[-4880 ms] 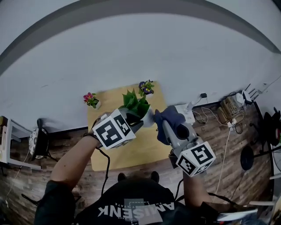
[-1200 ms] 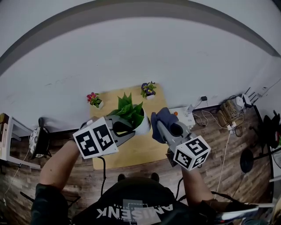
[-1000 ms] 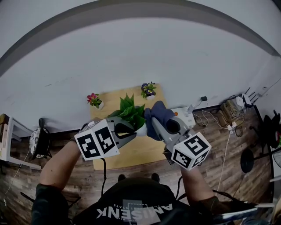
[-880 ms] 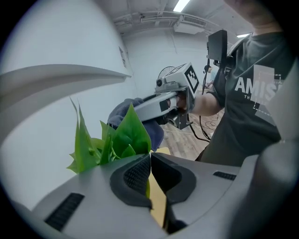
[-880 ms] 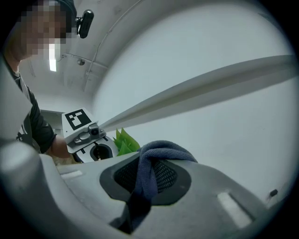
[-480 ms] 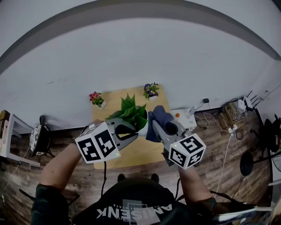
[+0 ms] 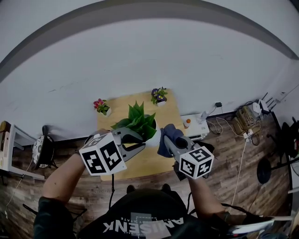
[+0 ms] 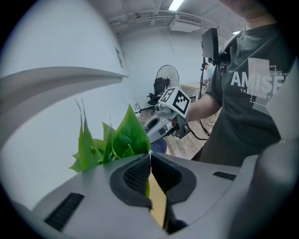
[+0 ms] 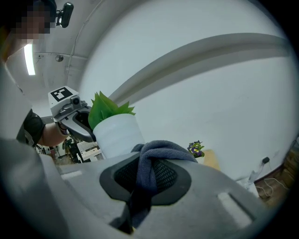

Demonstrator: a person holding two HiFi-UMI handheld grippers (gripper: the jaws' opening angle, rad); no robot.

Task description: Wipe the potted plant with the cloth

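Bright, even ceiling light [image 8: 178, 4]; heavy fisheye distortion, dark corners.

The person wears a dark short-sleeved T-shirt [image 7: 149, 220] with pale block lettering across the chest, at the bottom centre of the head view and again at the right of the left gripper view. The 2 handheld tools, the left gripper [image 8: 150, 156] and the right gripper [image 9: 145, 163], are smooth grey plastic shells with black, finely ribbed pads [image 8: 138, 175] lining the jaws. Each carries 1 white cube printed with black square markers: the left cube [image 7: 103, 155], the right cube [image 7: 196, 162]. A thin black cable [image 7: 112, 182] shows below the left cube.
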